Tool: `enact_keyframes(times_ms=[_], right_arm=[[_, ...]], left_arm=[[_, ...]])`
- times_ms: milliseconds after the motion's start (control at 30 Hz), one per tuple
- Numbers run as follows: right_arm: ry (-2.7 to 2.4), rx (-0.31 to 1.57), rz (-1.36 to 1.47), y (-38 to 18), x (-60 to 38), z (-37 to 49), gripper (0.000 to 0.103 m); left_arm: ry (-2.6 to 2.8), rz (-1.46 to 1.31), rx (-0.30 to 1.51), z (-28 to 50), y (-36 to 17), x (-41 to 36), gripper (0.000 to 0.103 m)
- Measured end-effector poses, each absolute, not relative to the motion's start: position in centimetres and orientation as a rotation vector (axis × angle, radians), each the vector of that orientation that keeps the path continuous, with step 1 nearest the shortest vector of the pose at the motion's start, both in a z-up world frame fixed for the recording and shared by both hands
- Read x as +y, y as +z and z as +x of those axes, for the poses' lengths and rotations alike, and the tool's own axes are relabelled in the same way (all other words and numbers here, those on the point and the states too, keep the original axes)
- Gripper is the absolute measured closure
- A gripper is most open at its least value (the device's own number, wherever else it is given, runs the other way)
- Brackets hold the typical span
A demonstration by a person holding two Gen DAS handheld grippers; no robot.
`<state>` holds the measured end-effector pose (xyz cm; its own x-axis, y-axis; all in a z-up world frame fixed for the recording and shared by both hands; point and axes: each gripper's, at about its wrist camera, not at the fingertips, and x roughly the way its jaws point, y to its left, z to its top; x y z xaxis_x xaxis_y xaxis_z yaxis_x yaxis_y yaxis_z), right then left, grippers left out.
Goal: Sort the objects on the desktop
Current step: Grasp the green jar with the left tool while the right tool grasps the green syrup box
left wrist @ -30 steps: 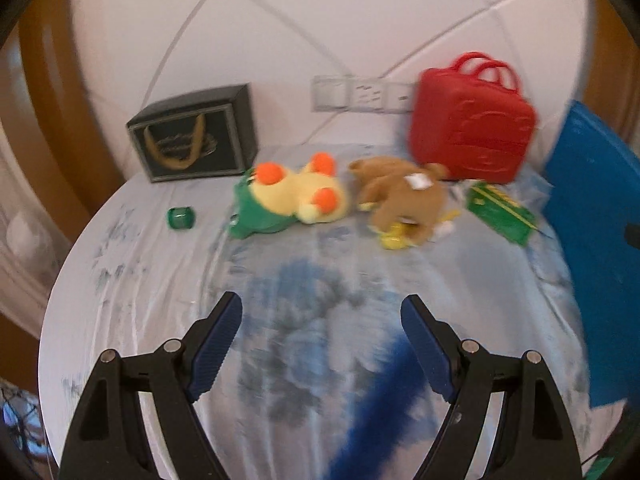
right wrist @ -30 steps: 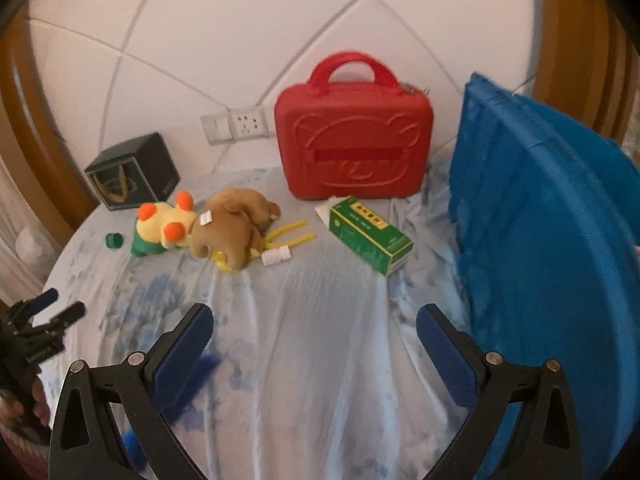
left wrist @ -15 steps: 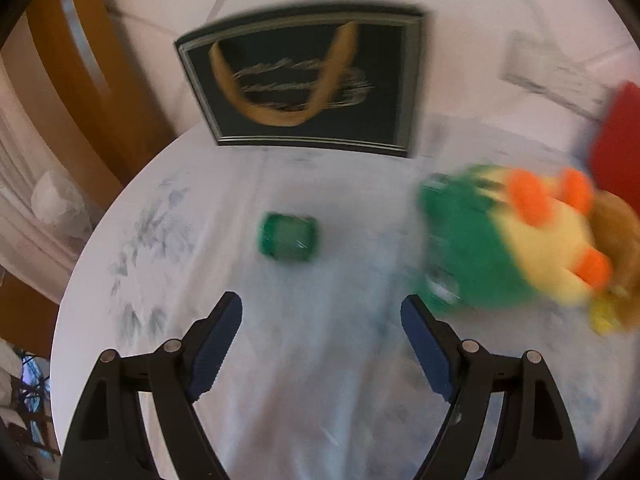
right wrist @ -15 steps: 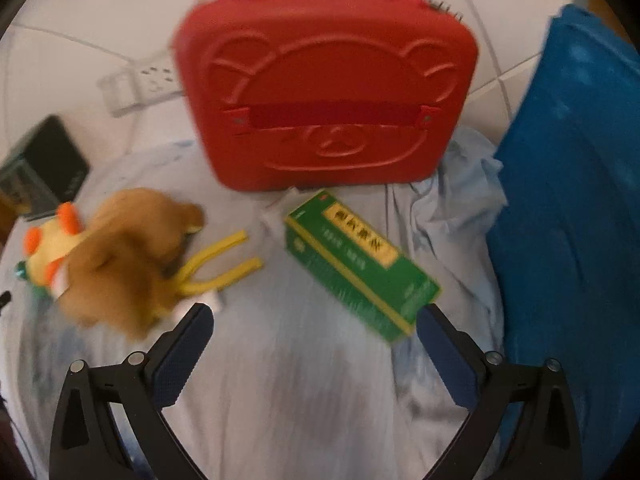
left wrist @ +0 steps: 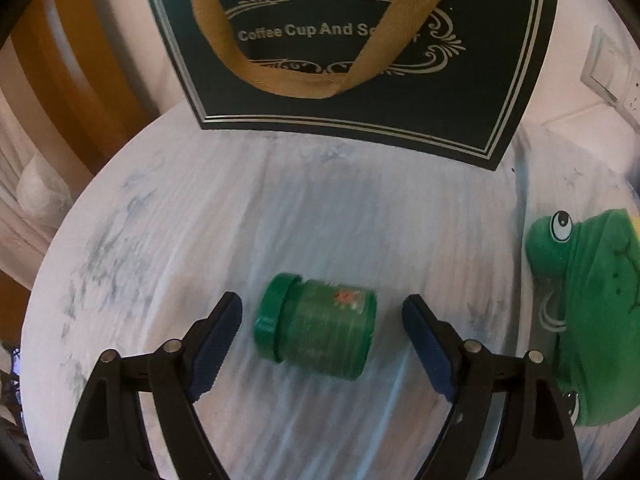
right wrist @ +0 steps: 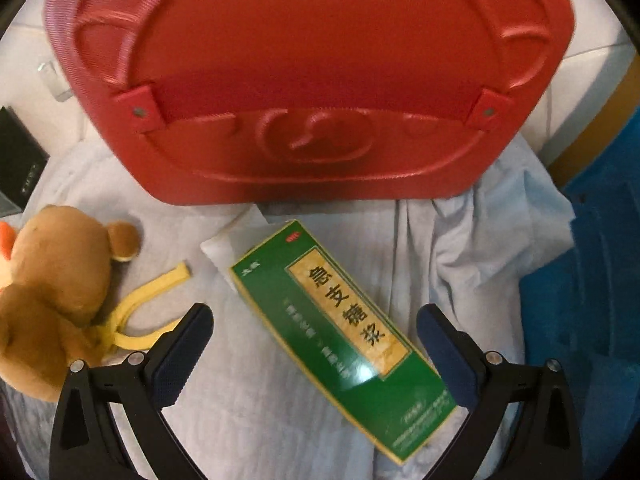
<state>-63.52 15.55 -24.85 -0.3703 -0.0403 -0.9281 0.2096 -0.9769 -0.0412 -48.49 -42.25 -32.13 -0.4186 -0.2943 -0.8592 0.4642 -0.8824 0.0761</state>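
Observation:
In the left wrist view a small green jar (left wrist: 316,326) lies on its side on the pale cloth, lid to the left. My left gripper (left wrist: 322,316) is open with the jar between its two fingers, apart from both pads. In the right wrist view a green medicine box (right wrist: 344,332) with a yellow label lies flat and slanted on the cloth. My right gripper (right wrist: 316,328) is open and straddles the box, its right finger close to the box's near end.
A dark gift bag (left wrist: 352,52) with a tan handle stands behind the jar. A green plush toy (left wrist: 588,304) lies at the right. A red case (right wrist: 312,80) stands behind the box, a brown plush bear (right wrist: 56,292) left, a blue bin (right wrist: 592,280) right.
Both grippers have moved forward and down. The jar now lies between the left fingers and the medicine box between the right fingers. Both stayed open.

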Motion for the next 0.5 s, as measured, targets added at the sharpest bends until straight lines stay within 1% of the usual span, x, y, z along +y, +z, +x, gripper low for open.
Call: enact_keyframes(times_ms=[67,167,200,267,367,433,467,500], right_arm=[[-2.443,0.234,1.690,-25.6,15.7,-64.0,0.000],[-2.408,0.264,1.728,-26.7,15.9,-64.5,0.000],[-2.397,0.273,1.741,-27.0,15.9,-64.6,0.000],[-2.368,0.299,1.780,-27.8,16.1,-64.7,0.000],[-2.351,0.318,1.830,-28.9,16.6,-64.6,0.000],[-2.333,0.310,1.842,-29.3,16.8,-64.4,0.000],[-2.326,0.316,1.849,-29.6,16.8,-64.3,0.000],[-2.326,0.335,1.851,-29.8,16.8,-64.1,0.000]], left_arm=[[-2.322,1.362,0.266,-48.7,-32.2,-42.4,0.020],[-2.340,1.380,0.361,-48.4,-32.4,-43.0,0.023],[-2.340,1.382,0.363,-48.4,-32.4,-43.0,0.024],[-2.349,1.393,0.344,-48.3,-32.3,-42.5,0.028],[-2.358,1.417,0.335,-48.2,-32.1,-41.8,0.039],[-2.367,1.436,0.331,-48.1,-32.0,-41.2,0.053],[-2.372,1.446,0.326,-48.1,-31.9,-40.9,0.057],[-2.375,1.460,0.319,-48.0,-31.9,-40.5,0.057]])
